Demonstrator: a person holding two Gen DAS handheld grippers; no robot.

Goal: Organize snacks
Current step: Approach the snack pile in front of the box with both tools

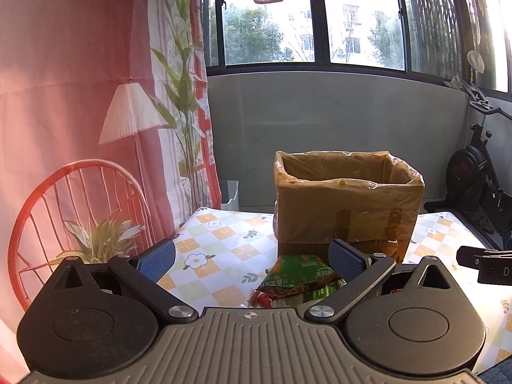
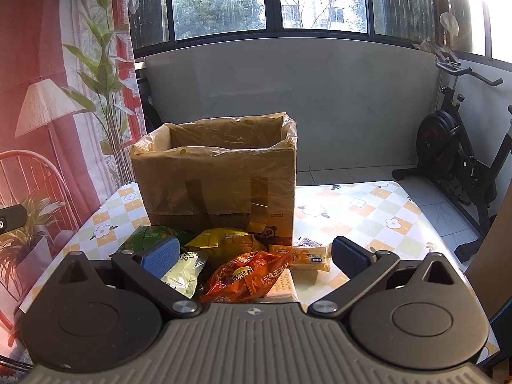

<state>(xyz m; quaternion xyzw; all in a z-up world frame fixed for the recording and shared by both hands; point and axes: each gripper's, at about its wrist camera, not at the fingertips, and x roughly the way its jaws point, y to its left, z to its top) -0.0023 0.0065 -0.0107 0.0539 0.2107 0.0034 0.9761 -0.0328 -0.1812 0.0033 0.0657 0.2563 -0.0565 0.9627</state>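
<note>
Between the spread fingers of the right gripper (image 2: 253,256) lies an orange snack bag (image 2: 248,275); at twelve o'clock stands a plastic-lined cardboard box (image 2: 220,176), contents unseen. Left gripper (image 1: 252,257) gapes too, green snack bag (image 1: 296,276) at its one o'clock.

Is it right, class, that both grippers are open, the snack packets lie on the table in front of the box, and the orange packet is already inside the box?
Not quite. In the right wrist view the orange packet lies on the table before the box, not inside it. Both the left gripper and right gripper are open, as stated.
</note>
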